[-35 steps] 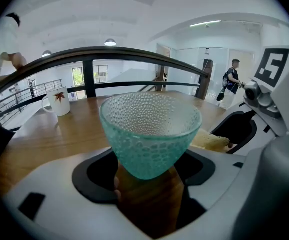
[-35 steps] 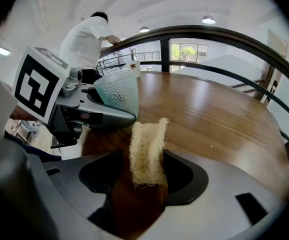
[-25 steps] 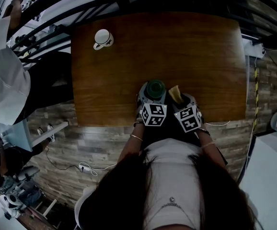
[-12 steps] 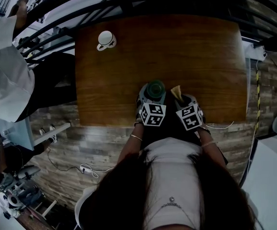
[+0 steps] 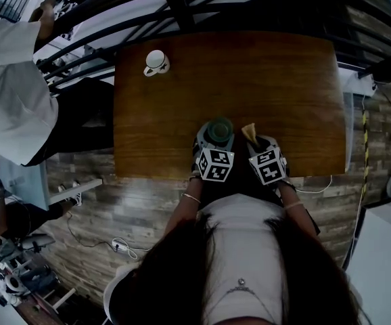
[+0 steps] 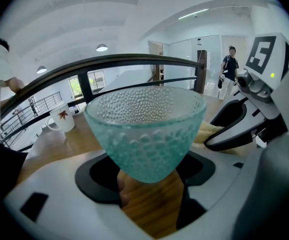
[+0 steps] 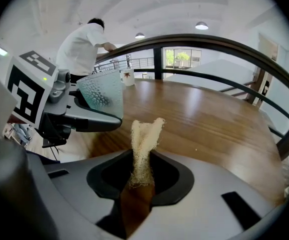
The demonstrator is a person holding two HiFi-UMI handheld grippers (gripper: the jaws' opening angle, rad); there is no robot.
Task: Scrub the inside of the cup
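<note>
Now left gripper [image 6: 149,178] clamps the cup [image 6: 147,129]; right gripper [image 7: 140,178] just closed on loofah [image 7: 144,141].

"Are the fingers [image 6: 102,176] showing in the head view too?"

"No, the marker cubes [image 5: 216,164] are covering them there, along with the lower cup [image 5: 218,128] and sponge [image 5: 249,133]."

"And the mug [image 5: 156,62]?"

"From up there its print is looking too small to tell. The left edge is cutting off the bystander [image 5: 13,93]."
</note>
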